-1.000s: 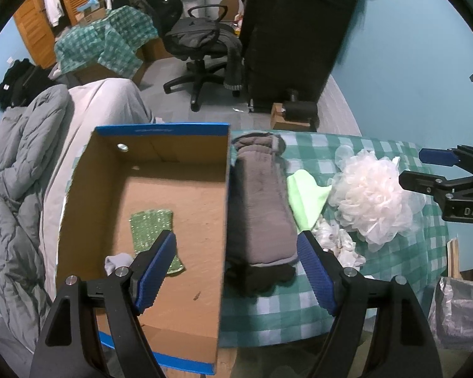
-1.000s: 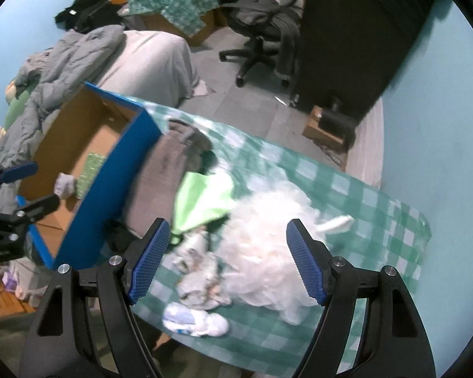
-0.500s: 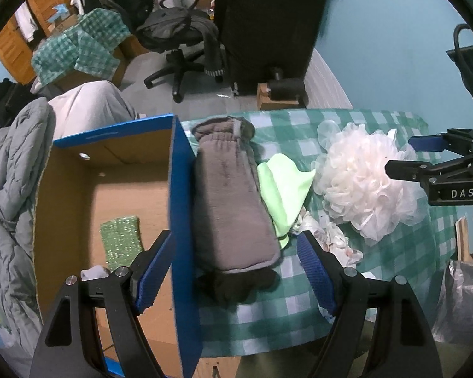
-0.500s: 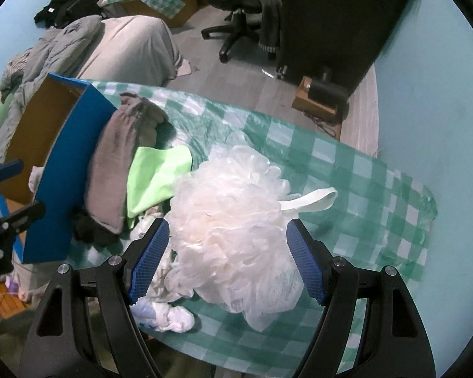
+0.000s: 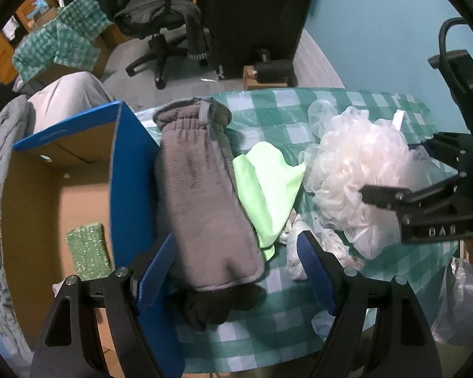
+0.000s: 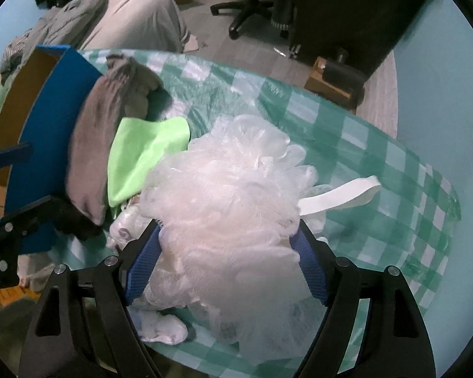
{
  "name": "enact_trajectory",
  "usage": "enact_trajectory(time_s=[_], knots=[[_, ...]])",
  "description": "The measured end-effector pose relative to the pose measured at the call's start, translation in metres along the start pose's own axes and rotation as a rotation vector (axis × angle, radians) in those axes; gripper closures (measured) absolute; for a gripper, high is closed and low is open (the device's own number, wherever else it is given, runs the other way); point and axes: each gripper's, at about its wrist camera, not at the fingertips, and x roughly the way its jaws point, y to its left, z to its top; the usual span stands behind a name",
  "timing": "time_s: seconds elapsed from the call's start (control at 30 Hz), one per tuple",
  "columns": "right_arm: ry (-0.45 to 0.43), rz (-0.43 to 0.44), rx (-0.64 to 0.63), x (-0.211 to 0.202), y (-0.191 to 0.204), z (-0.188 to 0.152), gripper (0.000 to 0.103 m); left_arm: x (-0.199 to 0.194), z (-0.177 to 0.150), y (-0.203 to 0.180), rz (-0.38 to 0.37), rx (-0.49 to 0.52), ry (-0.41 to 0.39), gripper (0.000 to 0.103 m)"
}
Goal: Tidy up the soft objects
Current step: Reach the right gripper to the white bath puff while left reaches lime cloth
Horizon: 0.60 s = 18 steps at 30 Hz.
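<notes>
While box (image 5: 132, 170) is kept open for sorting, grey mitten (image 5: 205, 195) beside it is straddled by spread left gripper (image 5: 236, 264); beyond mitten, loofah (image 6: 230, 208) is bracketed by right gripper (image 6: 227, 264), jaws just opened wider, unpressed.

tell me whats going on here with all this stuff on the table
A person is sorting soft things into a cardboard box. The left hand-held gripper is open over a grey mitten lying beside the box. The right hand-held gripper straddles a white bath pouf, its jaws having just been opening, not yet clamped. A green cloth lies between mitten and pouf; a green sponge is already in the box.
</notes>
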Motion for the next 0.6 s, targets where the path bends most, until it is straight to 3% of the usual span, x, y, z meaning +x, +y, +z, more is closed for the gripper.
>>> enact_trajectory(time_s=[0.6], knots=[[0.096,-0.009,0.027,0.064,-0.013,-0.005,0.012,0.031,0.015,-0.016,-0.010,0.048,0.058,0.023]])
